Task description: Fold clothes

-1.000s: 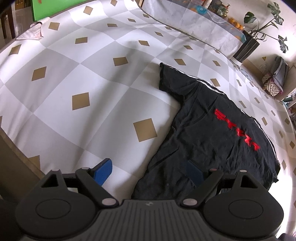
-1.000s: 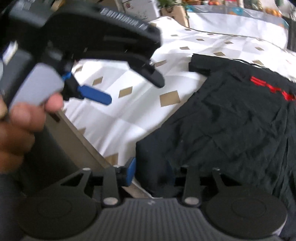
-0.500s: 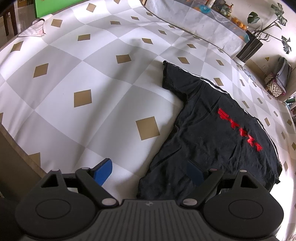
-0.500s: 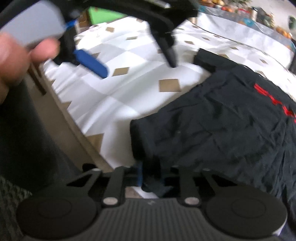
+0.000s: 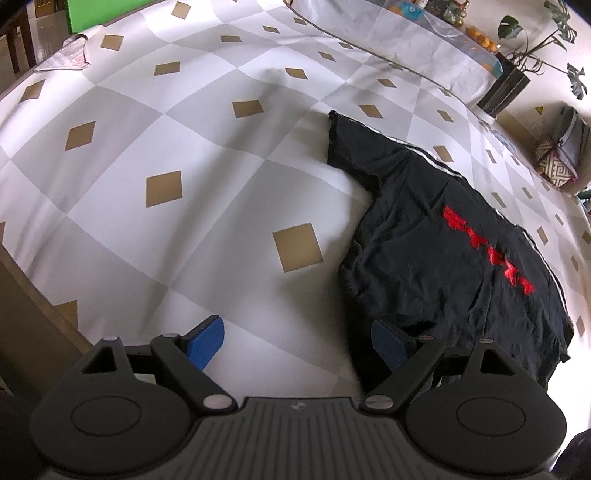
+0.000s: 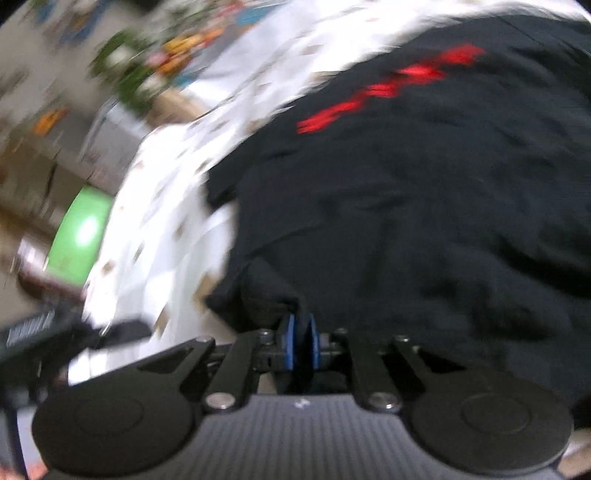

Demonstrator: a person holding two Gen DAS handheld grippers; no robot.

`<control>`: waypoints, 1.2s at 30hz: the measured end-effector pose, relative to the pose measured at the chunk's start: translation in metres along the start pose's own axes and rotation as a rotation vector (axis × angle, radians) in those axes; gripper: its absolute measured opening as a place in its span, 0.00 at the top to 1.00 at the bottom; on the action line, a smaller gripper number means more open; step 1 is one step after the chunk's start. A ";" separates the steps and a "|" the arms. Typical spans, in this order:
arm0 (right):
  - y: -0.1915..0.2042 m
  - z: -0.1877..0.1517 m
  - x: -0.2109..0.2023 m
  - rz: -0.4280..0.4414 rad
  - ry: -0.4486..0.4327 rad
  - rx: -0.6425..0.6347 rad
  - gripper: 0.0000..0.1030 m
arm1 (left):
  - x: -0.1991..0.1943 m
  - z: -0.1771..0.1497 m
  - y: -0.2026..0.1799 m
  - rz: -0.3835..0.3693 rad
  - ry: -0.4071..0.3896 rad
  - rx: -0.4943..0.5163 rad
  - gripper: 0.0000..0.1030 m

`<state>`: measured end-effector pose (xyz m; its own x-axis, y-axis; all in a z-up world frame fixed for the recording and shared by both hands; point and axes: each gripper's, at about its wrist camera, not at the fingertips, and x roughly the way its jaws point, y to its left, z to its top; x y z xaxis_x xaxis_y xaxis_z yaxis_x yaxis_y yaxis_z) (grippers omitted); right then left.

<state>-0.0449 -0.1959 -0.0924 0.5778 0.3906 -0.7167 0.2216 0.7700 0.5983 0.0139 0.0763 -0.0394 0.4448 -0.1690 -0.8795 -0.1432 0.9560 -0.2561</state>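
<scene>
A black cotton T-shirt with red lettering lies spread flat on a counter covered by a white and pale grey checked cloth with tan diamonds. The shirt sits toward the right of the left wrist view, one sleeve reaching up and left, its hem near the counter's near edge.

The left gripper hangs over that near edge with its jaws wide apart. One blue pad is over bare cloth. The other blue pad is over the shirt's lower left corner; whether it touches the fabric cannot be told.

The right gripper has its jaws drawn together on a bunched fold of the shirt, the blue pads pinching black fabric at the garment's edge. The right wrist view is heavily blurred and tilted, so the room behind shows only as smears of colour.

Beyond the counter, the left wrist view shows a second surface draped in a pale sheet, with small items and oranges at its far end. A dark square planter with a leafy plant stands at the far right corner. A patterned bag sits against the right wall. A folded paper rests on the far left of the counter, by a bright green panel.
</scene>
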 end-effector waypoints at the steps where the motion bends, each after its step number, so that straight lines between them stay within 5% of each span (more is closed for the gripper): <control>1: -0.005 0.001 0.000 -0.028 -0.006 0.017 0.88 | 0.001 0.000 -0.001 0.001 0.004 0.001 0.16; 3: -0.002 0.001 0.001 -0.056 -0.019 -0.022 0.88 | 0.005 -0.001 -0.002 0.004 0.016 0.006 0.16; 6: 0.006 0.002 -0.003 -0.076 -0.050 -0.070 0.69 | 0.012 -0.004 -0.005 0.017 0.031 0.017 0.16; 9: 0.018 0.004 -0.013 -0.117 -0.108 -0.168 0.64 | 0.014 -0.004 -0.005 0.019 0.039 0.007 0.16; 21: 0.074 -0.021 0.007 -0.192 -0.078 -0.654 0.64 | 0.014 -0.005 -0.004 0.023 0.042 -0.010 0.16; 36: 0.077 -0.033 0.035 -0.248 -0.039 -0.785 0.71 | 0.019 -0.004 -0.004 0.034 0.055 -0.023 0.16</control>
<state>-0.0333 -0.1066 -0.0832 0.6142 0.1562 -0.7735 -0.2591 0.9658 -0.0108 0.0193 0.0682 -0.0569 0.3904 -0.1500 -0.9083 -0.1776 0.9558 -0.2342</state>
